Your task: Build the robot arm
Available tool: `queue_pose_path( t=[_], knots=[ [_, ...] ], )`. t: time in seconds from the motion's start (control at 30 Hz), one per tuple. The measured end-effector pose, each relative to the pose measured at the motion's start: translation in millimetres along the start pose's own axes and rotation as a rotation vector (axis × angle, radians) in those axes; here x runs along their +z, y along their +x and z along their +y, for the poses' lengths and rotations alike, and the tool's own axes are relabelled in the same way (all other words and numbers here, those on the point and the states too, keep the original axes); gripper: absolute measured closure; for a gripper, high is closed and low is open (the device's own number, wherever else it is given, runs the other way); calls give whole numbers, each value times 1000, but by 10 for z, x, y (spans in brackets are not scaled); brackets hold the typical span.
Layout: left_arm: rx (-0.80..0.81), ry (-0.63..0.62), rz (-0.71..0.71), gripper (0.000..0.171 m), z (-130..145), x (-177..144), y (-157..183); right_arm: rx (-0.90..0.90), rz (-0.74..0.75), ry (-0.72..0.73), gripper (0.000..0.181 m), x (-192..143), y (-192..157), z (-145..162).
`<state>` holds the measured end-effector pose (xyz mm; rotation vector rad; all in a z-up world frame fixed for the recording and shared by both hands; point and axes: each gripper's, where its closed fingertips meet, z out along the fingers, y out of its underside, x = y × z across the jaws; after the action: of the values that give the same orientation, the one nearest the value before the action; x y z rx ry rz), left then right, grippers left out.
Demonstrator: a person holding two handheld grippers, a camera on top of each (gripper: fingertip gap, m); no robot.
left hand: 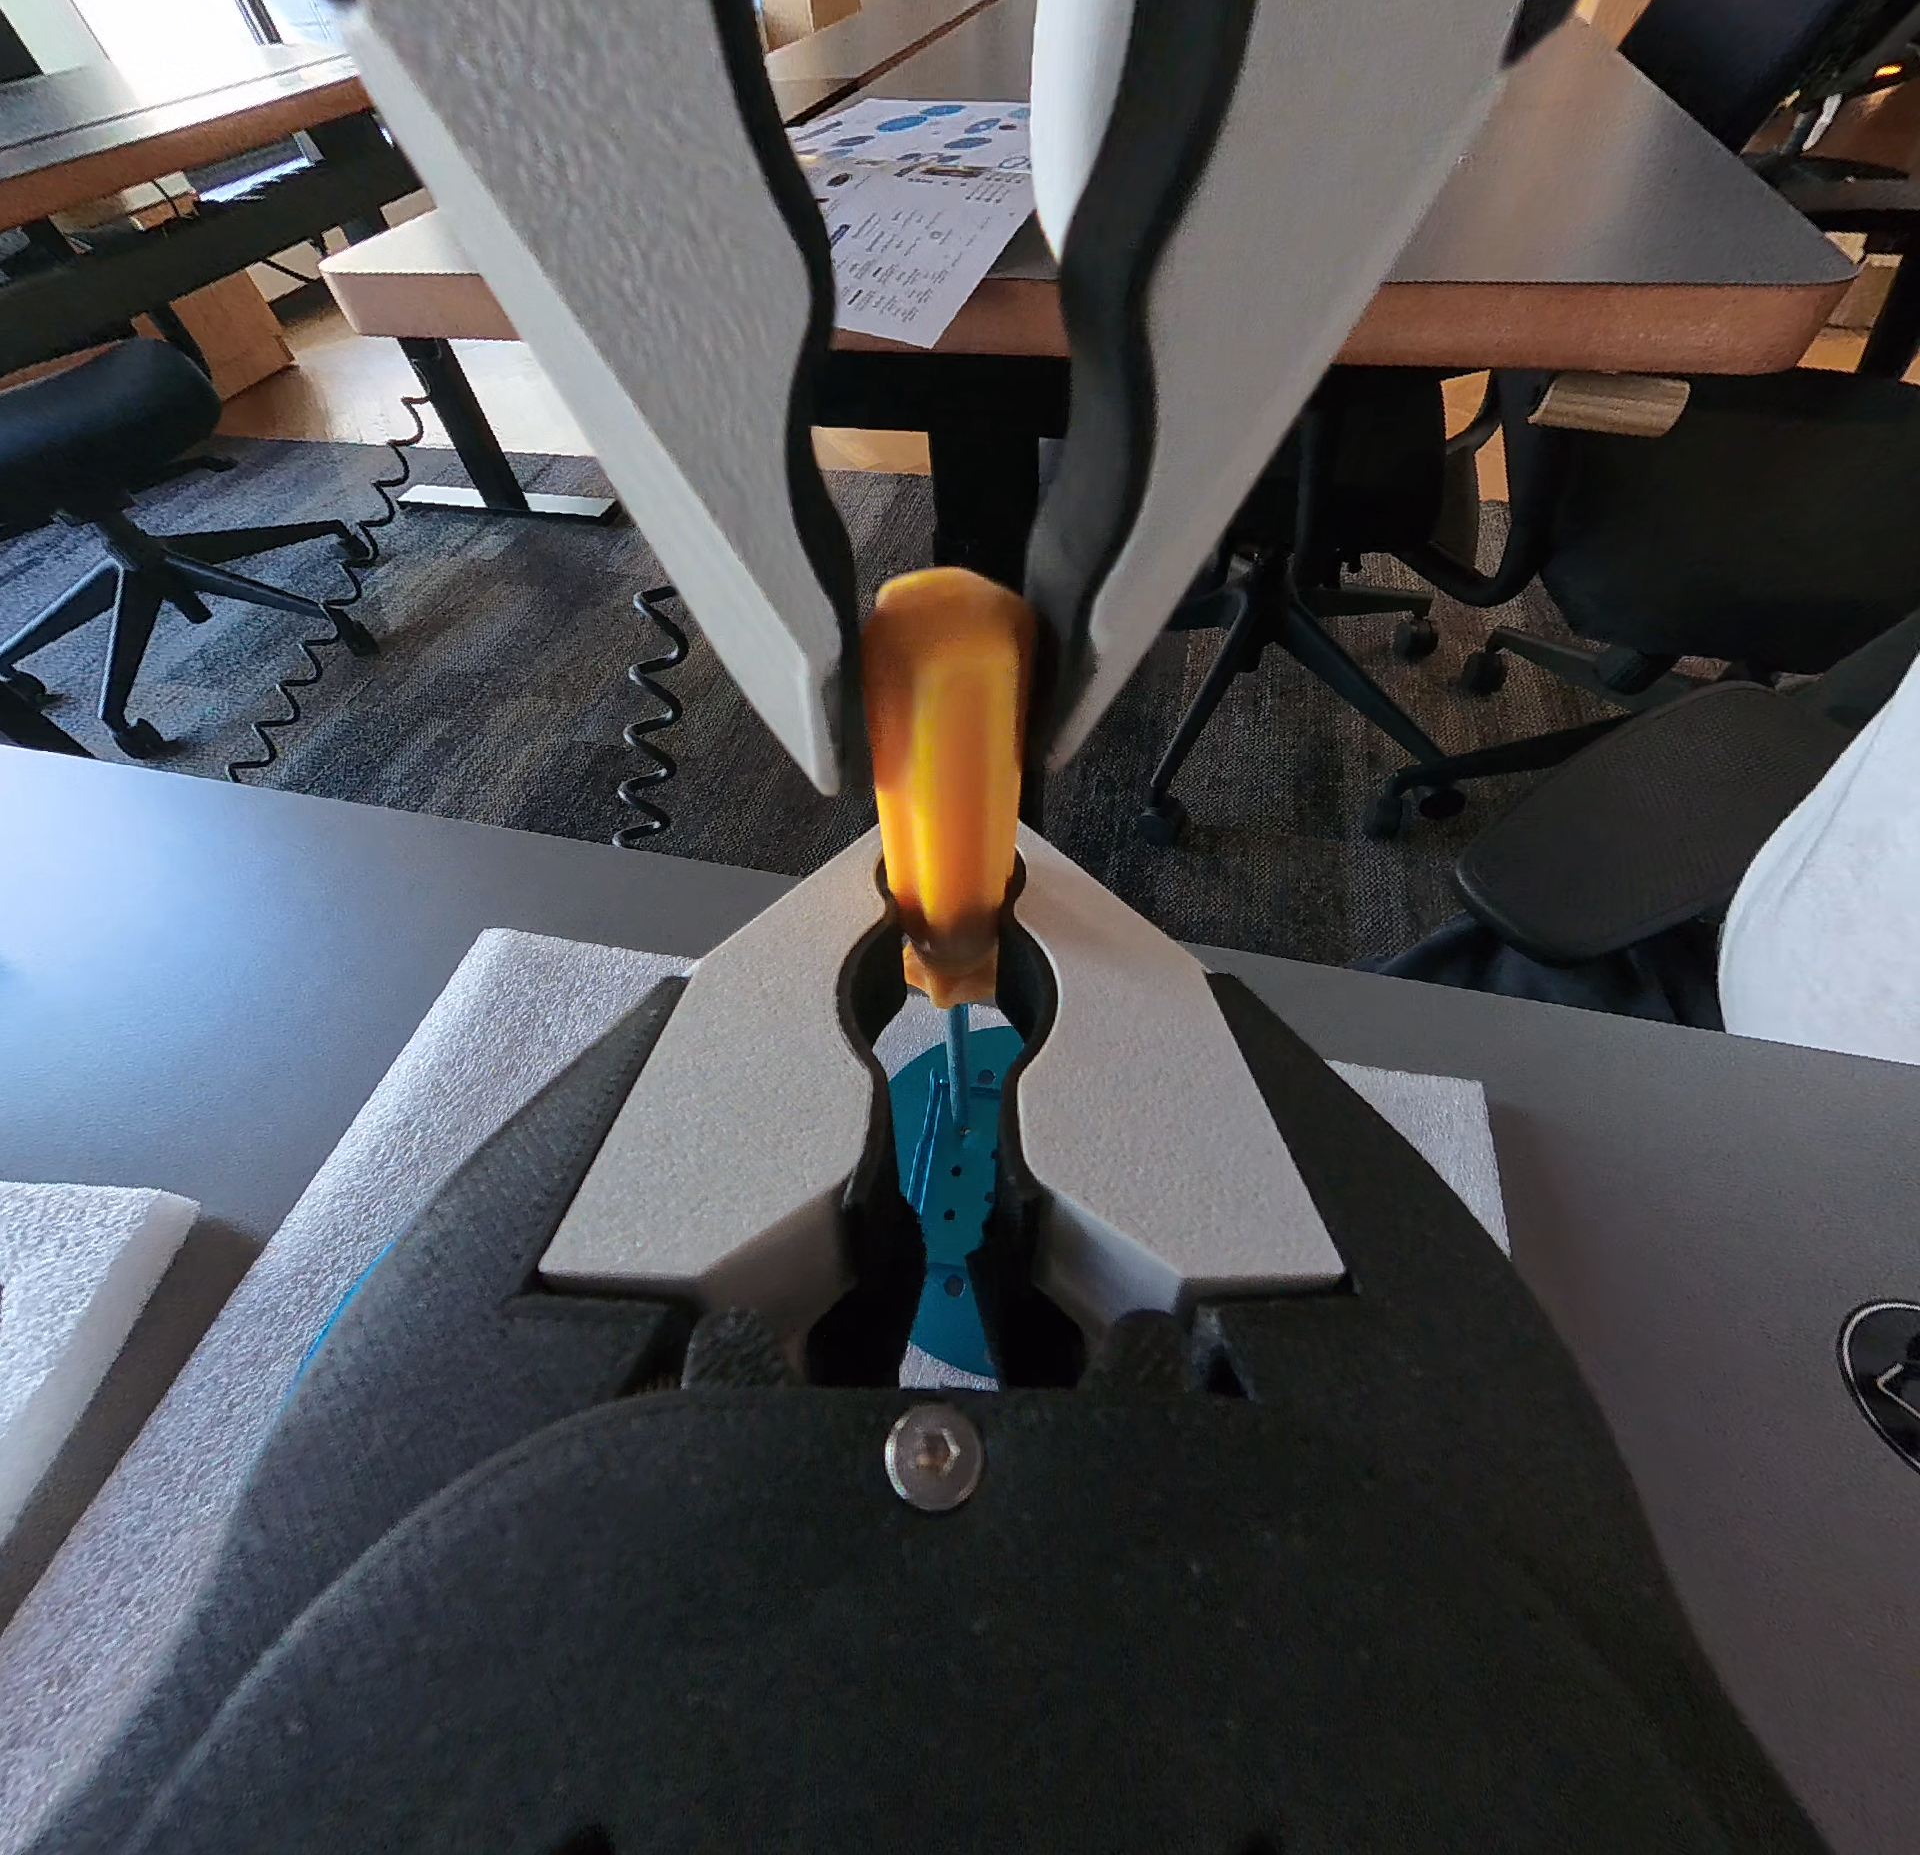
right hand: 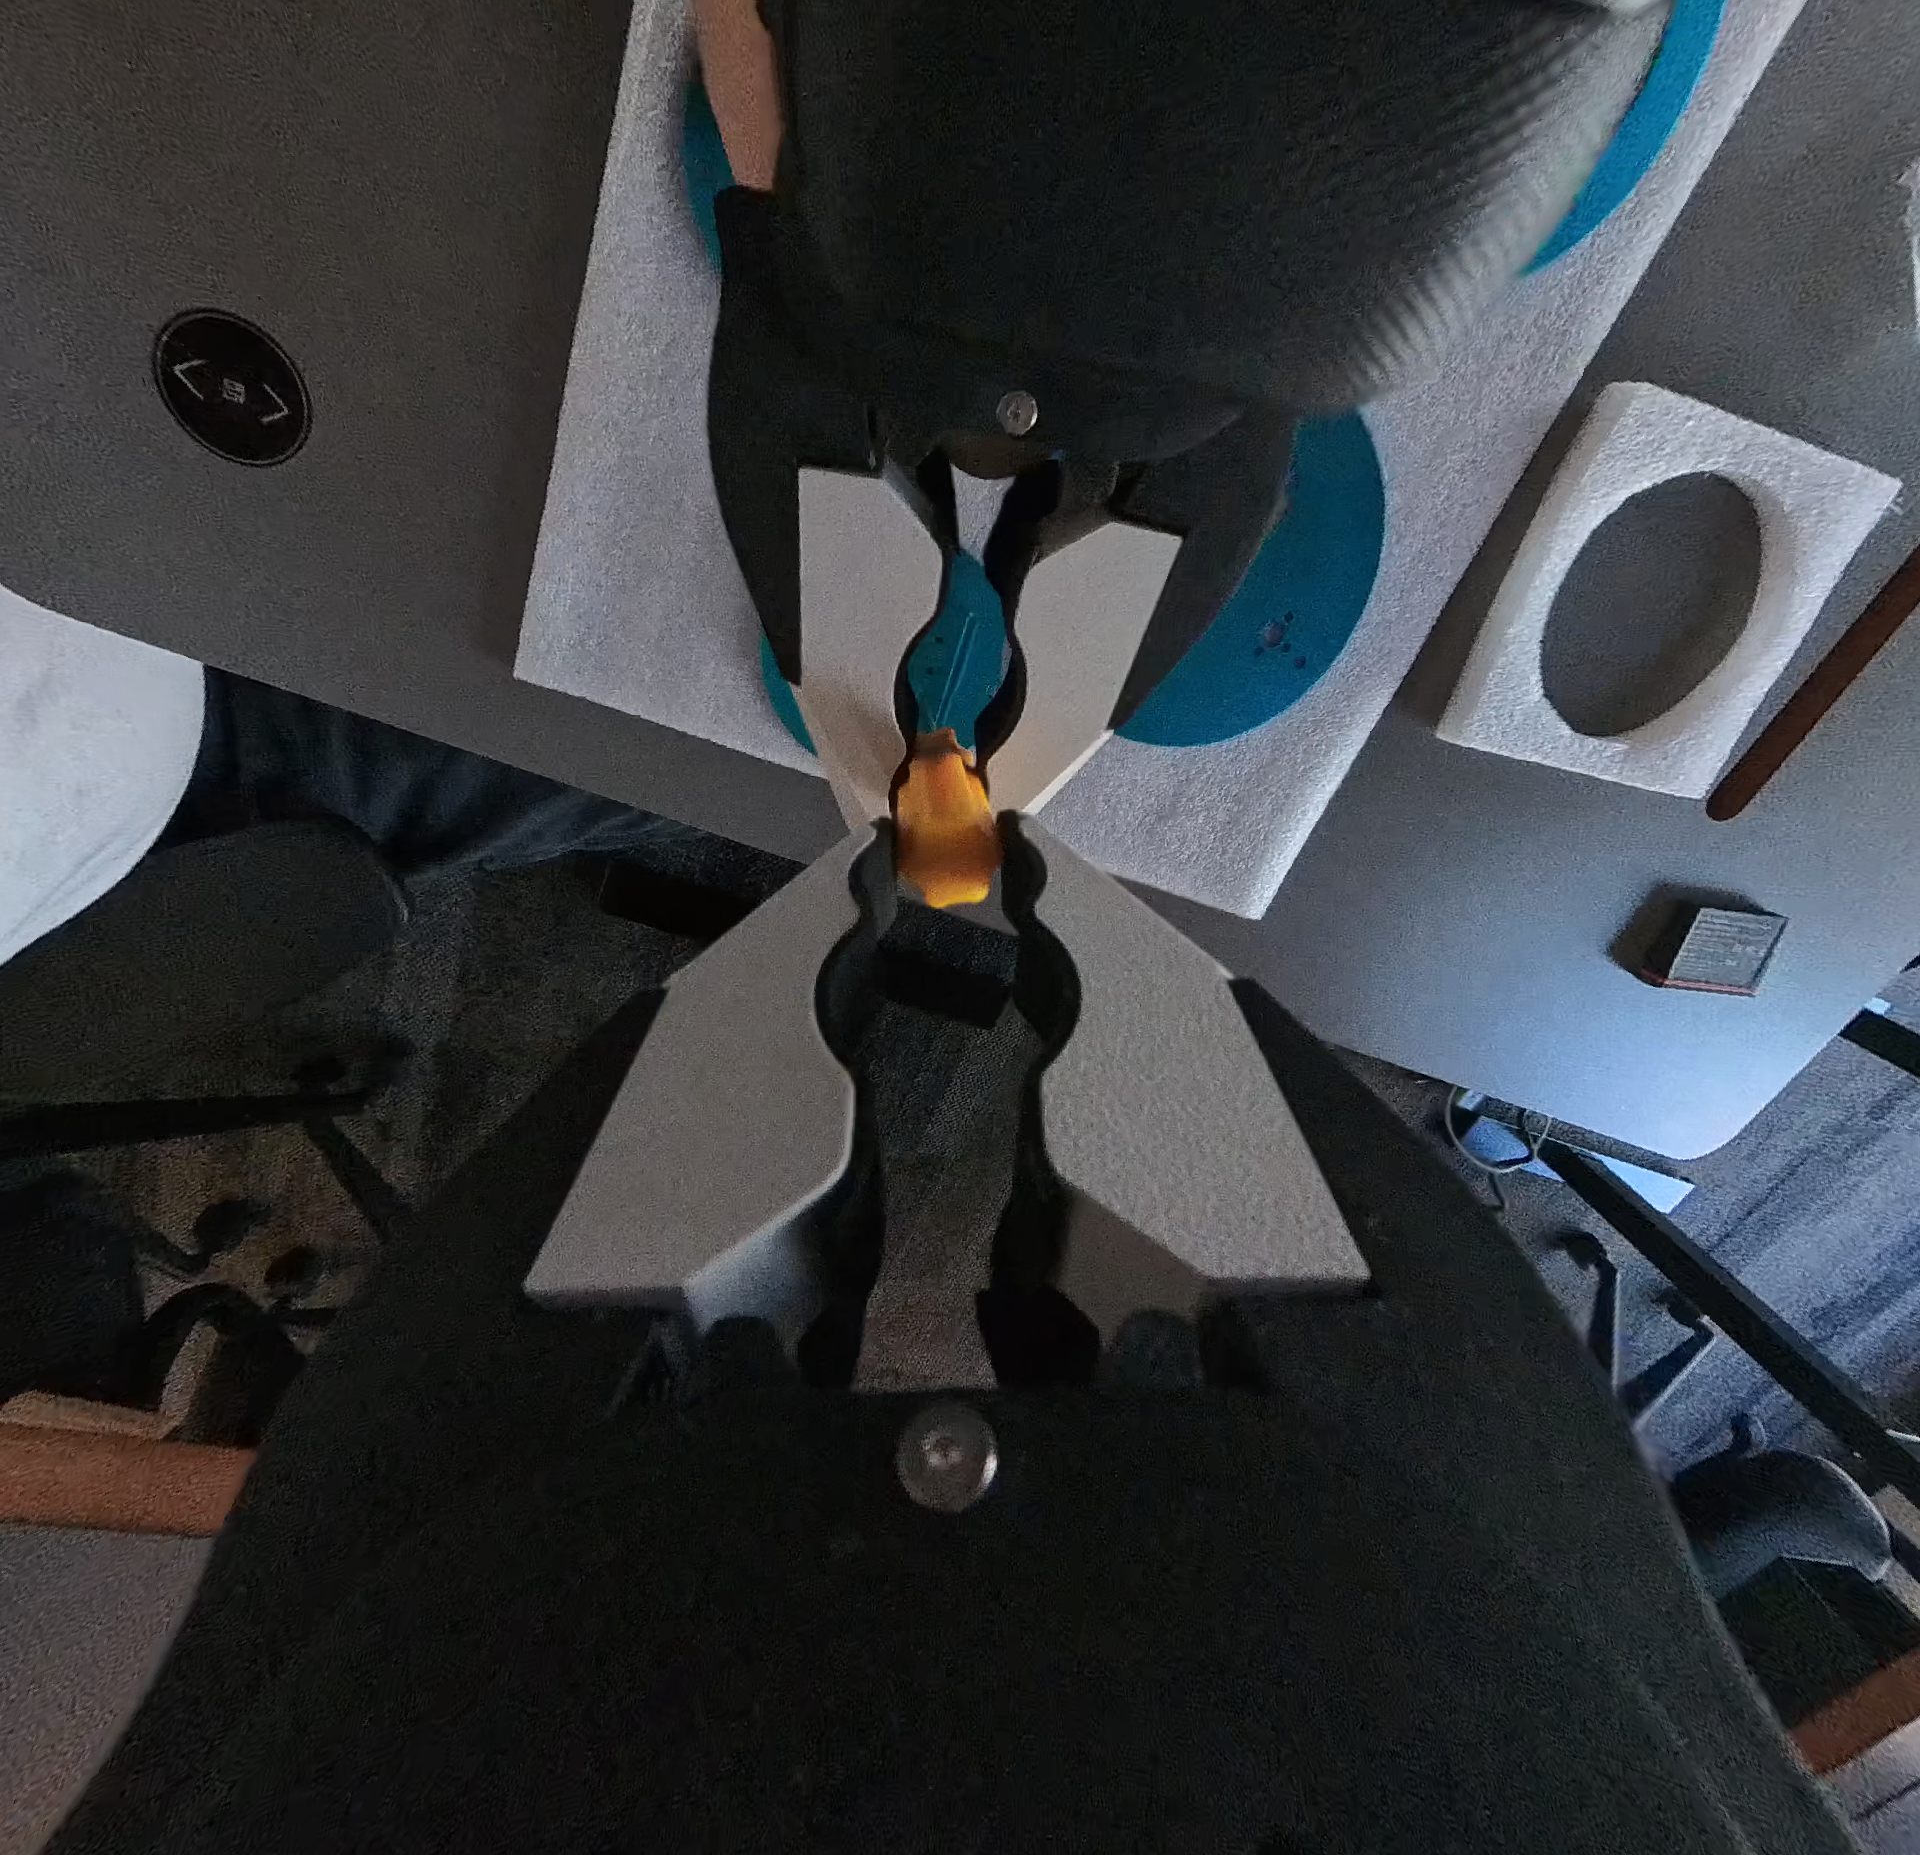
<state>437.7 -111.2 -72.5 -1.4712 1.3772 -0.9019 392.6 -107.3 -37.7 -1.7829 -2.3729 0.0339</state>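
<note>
A screwdriver with an orange handle (left hand: 951,725) stands upright, its thin shaft (left hand: 956,1067) pointing down onto a blue round plate with small holes (left hand: 961,1192). The plate lies on a white foam sheet (left hand: 416,1130) on the grey table (left hand: 208,922). My left gripper (left hand: 951,870) is shut on the lower handle. My right gripper (left hand: 945,766) comes from above and is shut on the upper handle. In the right wrist view, my right gripper (right hand: 945,839) clamps the orange handle (right hand: 940,839). There the left gripper (right hand: 940,766) sits beyond it over the blue plate (right hand: 1278,621).
A white foam block with an oval cut-out (right hand: 1662,600), a small dark box (right hand: 1704,948) and a brown stick (right hand: 1818,683) lie on the table. A round black control (right hand: 231,387) is set in the tabletop. Beyond the edge stand office chairs (left hand: 114,455) and a desk with a printed sheet (left hand: 914,216).
</note>
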Motion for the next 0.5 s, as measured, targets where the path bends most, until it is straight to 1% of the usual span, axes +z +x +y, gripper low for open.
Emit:
queue_pose_path(
  t=[0.07, 0.17, 0.2, 0.33, 0.37, 0.4, 0.43, 0.5],
  knots=[
    [-2, 1, 4, 162, -4, 11, 7, -19, -9, 18, 157, 3, -32, -31],
    [3, -5, -2, 162, -5, 23, 8, 10, -13, 16, 163, -2, -13, -32],
    [-1, -5, -2, 162, -4, 25, 5, 59, -22, 19, 166, -4, -4, -41],
    [-31, -6, -12, 162, 7, 11, -37, 412, -65, 32, 164, -6, 51, -28],
    [-24, -2, 0, 162, 3, 14, -14, 447, -88, 30, 164, -16, 15, -29],
    [-5, 1, 5, 162, 0, 17, 6, 402, -103, 20, 165, -32, -23, -38],
    [10, -2, -2, 162, 0, 19, 8, 311, -90, 22, 166, -41, -32, -52],
    [4, -6, 1, 162, 3, 18, 9, 139, -14, 45, 156, -68, 9, -70]
  ],
)
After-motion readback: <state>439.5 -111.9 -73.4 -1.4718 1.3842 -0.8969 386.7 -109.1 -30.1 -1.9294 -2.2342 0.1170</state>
